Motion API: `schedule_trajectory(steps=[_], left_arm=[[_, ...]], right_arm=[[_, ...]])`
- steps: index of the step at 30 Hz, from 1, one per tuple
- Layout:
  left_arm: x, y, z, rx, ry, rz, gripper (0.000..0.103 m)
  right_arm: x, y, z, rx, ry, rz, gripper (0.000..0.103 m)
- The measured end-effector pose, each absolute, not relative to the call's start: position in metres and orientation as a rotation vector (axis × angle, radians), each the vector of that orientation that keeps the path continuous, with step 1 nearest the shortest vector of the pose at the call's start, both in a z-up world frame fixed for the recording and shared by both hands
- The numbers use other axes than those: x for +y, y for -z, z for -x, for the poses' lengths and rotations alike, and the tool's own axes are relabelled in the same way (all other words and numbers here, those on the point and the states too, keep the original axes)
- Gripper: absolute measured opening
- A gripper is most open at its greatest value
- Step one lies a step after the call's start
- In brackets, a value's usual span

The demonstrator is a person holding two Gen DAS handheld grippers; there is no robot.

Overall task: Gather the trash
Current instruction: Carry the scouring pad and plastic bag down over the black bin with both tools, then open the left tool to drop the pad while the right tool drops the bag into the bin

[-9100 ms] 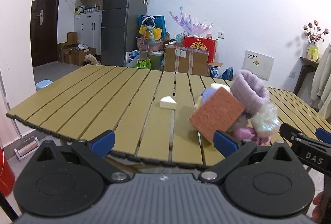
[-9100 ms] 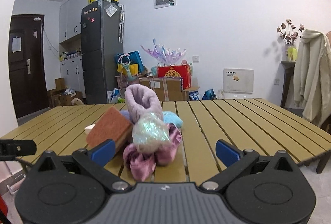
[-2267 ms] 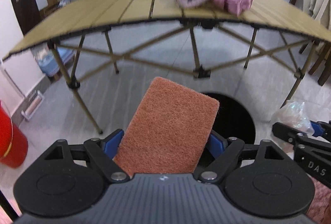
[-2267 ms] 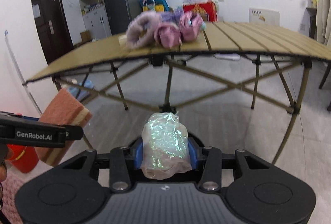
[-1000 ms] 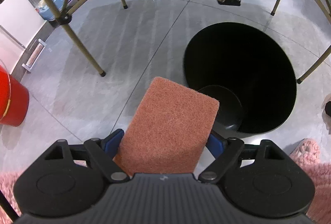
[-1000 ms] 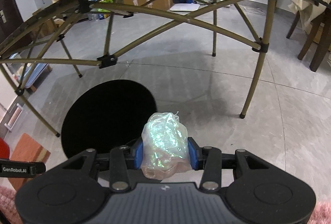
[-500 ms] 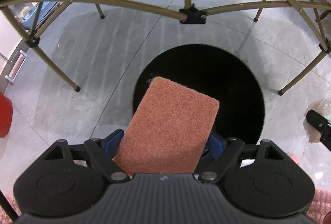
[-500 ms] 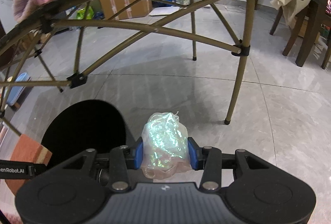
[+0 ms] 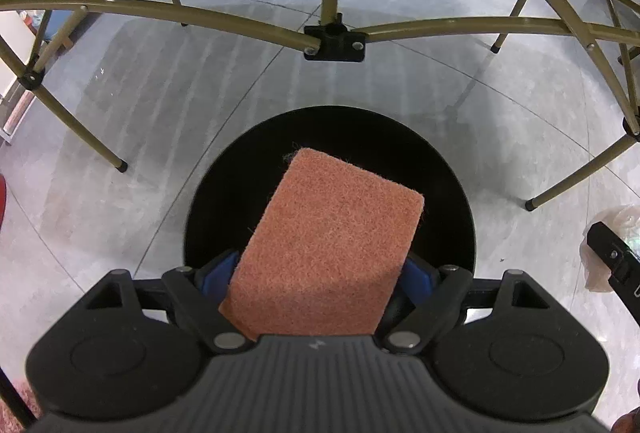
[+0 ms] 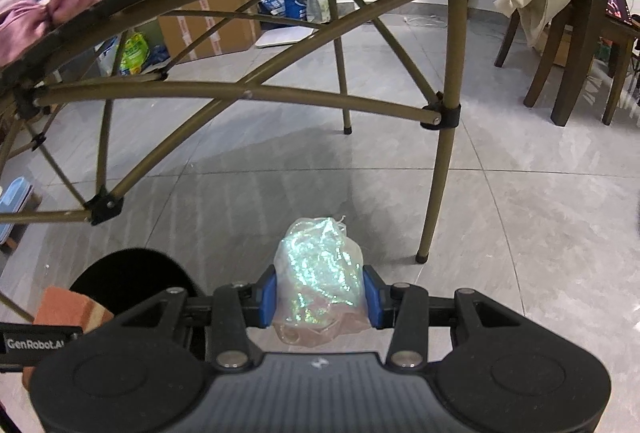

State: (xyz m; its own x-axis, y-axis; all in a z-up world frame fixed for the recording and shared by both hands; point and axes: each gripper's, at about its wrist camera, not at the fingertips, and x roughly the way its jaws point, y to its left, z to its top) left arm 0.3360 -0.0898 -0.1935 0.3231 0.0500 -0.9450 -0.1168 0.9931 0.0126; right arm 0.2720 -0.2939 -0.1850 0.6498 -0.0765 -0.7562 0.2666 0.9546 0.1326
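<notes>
**Sponge Positioned Over Bin: Release Pending**

The sponge (image 9: 326,253) sits pinched between the two fingers of the left gripper (image 9: 320,275), its far end projecting over the open mouth of the black bin (image 9: 448,193). The bin stands on the grey tile floor (image 9: 160,93), near the frame of the folding table (image 9: 334,41).

The right gripper (image 10: 320,293) pinches a crumpled iridescent wrapper (image 10: 320,273) between both fingers. In the right wrist view this gripper hangs over bare floor, to the right of the bin (image 10: 128,273), not over it.

Step in hand, as judged: disposal of the first item. The sponge appears aligned with the bin opening. The next move calls for spreading the left fingers so the sponge drops inside, then shifting the right gripper left until the wrapper is above the opening before releasing it.

Count: one sponge, one wrapper, one bin, two grippers. On the tabletop, at the far left of the right wrist view, soft pink items (image 10: 48,13) lie; their exact number cannot be told, as the edge of the frame cuts them off.
</notes>
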Motion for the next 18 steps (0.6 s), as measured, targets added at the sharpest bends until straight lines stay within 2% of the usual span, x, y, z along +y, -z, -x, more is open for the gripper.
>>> schedule_trajectory(steps=[13, 18], left_arm=[[-0.102, 0.209, -0.347, 1.256, -0.136, 0.052, 0.084], [-0.100, 0.206, -0.345, 1.244, -0.115, 0.047, 0.087]], right_arm=[[-0.298, 0.200, -0.281, 0.870, 0.201, -0.234, 0.042], [-0.296, 0.200, -0.281, 0.875, 0.190, -0.235, 0.042]])
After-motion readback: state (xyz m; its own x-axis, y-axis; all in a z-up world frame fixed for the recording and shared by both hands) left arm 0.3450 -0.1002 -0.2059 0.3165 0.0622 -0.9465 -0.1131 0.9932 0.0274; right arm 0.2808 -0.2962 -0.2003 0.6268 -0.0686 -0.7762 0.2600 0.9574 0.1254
